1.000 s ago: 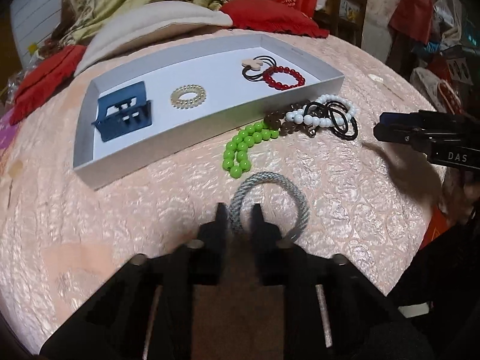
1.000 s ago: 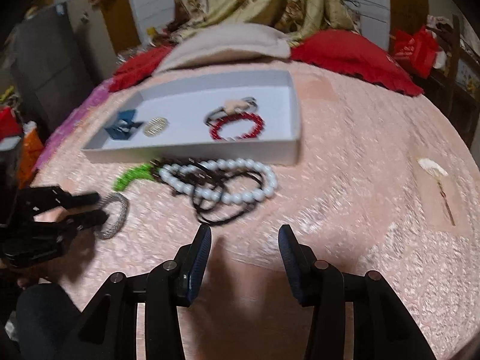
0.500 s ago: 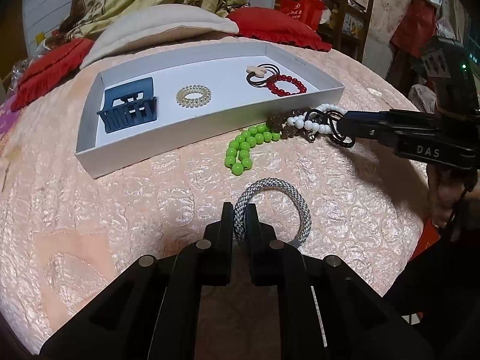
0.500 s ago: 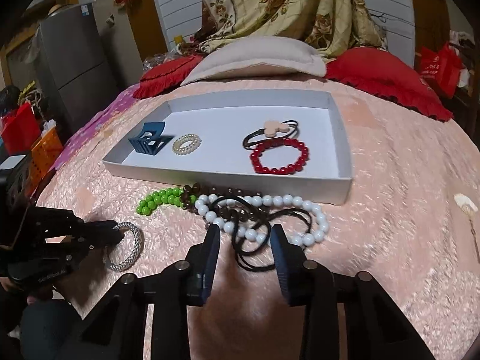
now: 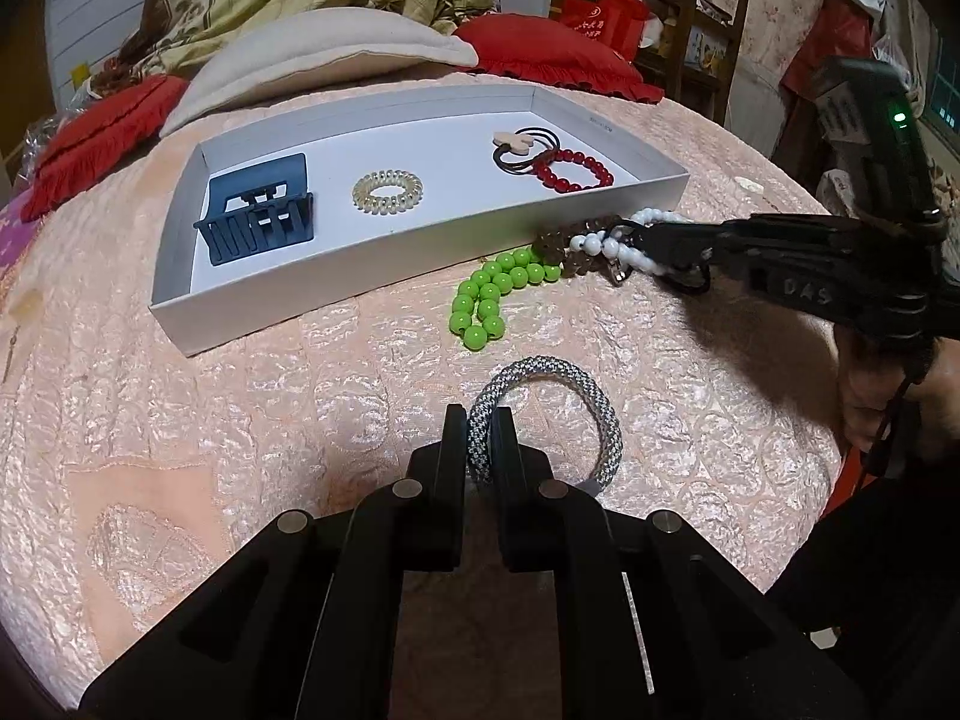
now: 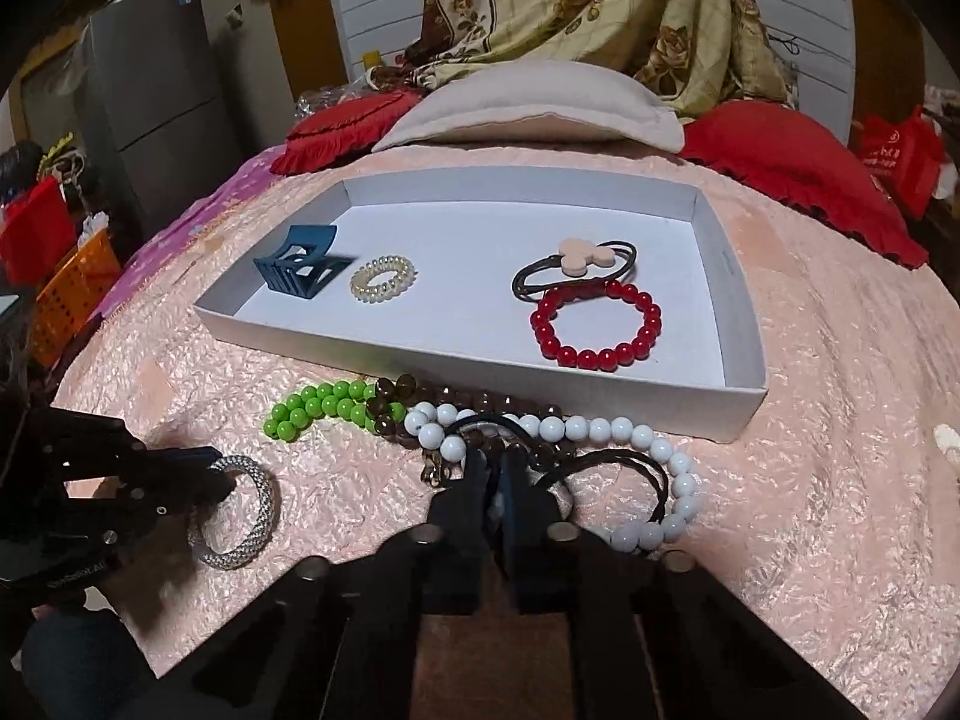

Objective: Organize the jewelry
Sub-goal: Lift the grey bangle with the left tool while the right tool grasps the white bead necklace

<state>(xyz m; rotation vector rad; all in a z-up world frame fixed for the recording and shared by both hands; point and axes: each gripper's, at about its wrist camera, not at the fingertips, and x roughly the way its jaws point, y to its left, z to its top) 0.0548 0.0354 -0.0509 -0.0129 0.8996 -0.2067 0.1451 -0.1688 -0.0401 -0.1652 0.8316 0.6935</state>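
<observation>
A: Left gripper [image 5: 480,420] status?
B: Pressed together on the near-left arc of the grey braided bracelet [image 5: 591,396]. The rest of the loop lies on the pink bedspread [image 5: 180,420], ahead and right of the fingertips.
A: Right gripper [image 6: 493,461]?
B: Fingers nearly together, pinching the tangle of white bead bracelet [image 6: 612,432], brown bead bracelet [image 6: 510,405] and black hair ties [image 6: 624,462]. Which strand it actually holds, I cannot tell.
A: Green bead bracelet [image 6: 312,408]?
B: Ahead-left of the right gripper, touching the brown beads, loose on the bedspread.
A: Tray?
B: White tray [image 6: 744,354] straight ahead of both grippers, just beyond the tangle. Inside: blue claw clip [image 6: 300,270] far left, clear spiral hair tie [image 6: 384,279] beside it, red bead bracelet [image 6: 600,324] to the right, touching a black hair tie with beige charm [image 6: 579,258] behind it.
</observation>
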